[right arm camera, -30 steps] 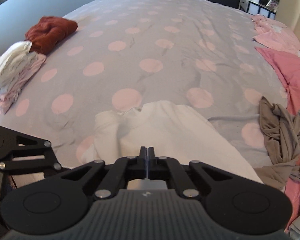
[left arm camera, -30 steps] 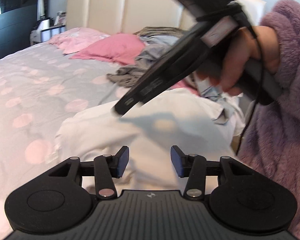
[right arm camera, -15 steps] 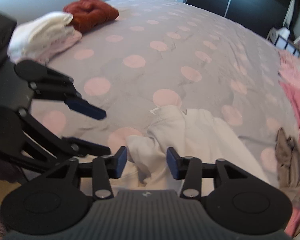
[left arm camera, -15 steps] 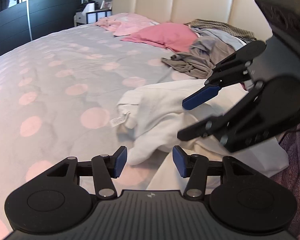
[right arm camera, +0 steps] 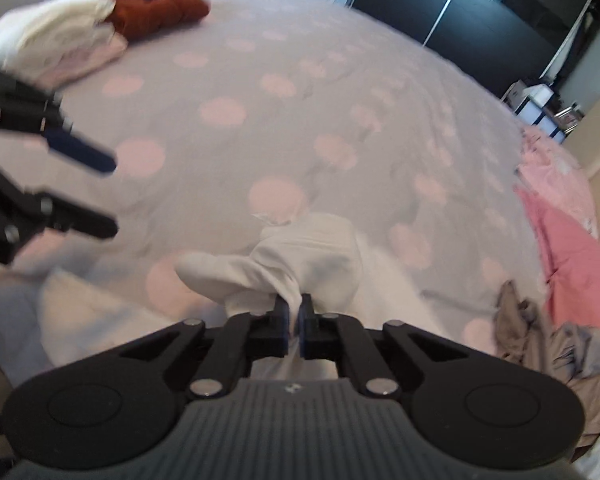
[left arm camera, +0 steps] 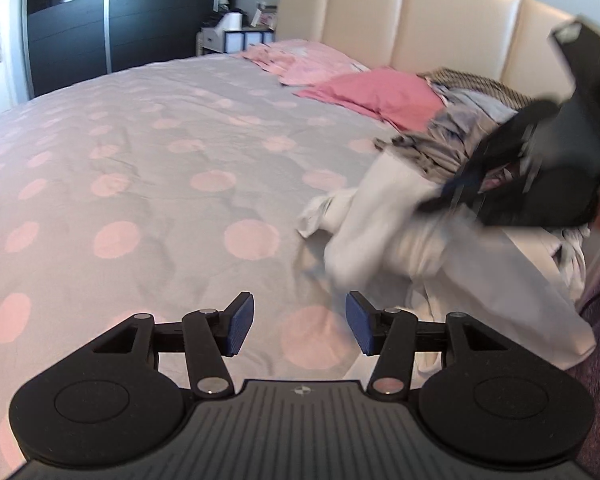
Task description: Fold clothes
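The right gripper is clamped on a bunched fold of the white garment, which lies just before it on the dotted bedspread. Soft, light, floppy cloth: best pinched at hems. Beyond, the left gripper gapes empty.

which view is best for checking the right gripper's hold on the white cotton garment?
Right wrist view: the right gripper is shut on a bunched fold of the white cotton garment, seen close up. The left wrist view shows that gripper blurred and side-on, so the pinch is unclear.
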### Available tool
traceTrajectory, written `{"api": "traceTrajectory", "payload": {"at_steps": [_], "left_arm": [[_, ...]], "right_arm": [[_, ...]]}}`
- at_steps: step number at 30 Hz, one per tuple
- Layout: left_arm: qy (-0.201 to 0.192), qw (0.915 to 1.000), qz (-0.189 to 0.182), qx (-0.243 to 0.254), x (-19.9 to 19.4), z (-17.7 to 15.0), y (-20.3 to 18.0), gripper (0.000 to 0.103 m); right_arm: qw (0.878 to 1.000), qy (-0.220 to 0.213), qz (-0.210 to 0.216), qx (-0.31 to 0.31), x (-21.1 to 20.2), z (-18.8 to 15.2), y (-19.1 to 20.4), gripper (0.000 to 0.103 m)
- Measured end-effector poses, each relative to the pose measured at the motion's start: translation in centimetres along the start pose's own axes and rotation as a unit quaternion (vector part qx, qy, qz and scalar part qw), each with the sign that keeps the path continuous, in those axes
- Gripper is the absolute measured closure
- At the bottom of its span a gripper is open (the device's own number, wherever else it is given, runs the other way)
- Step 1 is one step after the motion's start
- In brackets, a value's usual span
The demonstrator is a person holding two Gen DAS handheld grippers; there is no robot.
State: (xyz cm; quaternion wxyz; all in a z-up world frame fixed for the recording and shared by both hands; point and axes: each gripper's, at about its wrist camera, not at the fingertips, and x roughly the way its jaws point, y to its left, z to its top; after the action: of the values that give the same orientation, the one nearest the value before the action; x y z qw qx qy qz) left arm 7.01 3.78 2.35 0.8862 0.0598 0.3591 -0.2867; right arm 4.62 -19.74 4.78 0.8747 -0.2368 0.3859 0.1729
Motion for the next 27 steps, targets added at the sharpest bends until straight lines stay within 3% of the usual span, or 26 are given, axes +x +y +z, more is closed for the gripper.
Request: {"api": "traceTrajectory", "payload": {"at_steps": [7,12,16,21,27], "left_arm": [[-0.025,0.9988,0.027,-0.032,-2.7,-0.2,2.2,0.054],[-0.062,0.9945,0.061,-0.059,-5.7,-0.4,4.5,0.054],[-0.112,0.9838,0.113,-0.083,-9.7,0.0,7.0,0.054],[-0.16,0.9648,0.188,-0.091,-14.6,0.4,9.2,0.047],[-0.15,0.962,0.215,-0.077,-15.8,0.5,9.1,0.047]], "right_arm": [[0.994,-0.099,-0.026,0.032,-8.4,10.4,-3.7,0.099],[0.984,-0.177,-0.013,-0.006,-14.1,17.1,-1.4,0.099],[0.967,-0.252,0.012,-0.026,-19.4,21.1,1.0,0.099],[0.951,-0.307,0.017,-0.033,-24.8,22.9,1.7,0.099],[0.962,-0.272,0.006,0.008,-23.4,19.7,-0.9,0.099]]}}
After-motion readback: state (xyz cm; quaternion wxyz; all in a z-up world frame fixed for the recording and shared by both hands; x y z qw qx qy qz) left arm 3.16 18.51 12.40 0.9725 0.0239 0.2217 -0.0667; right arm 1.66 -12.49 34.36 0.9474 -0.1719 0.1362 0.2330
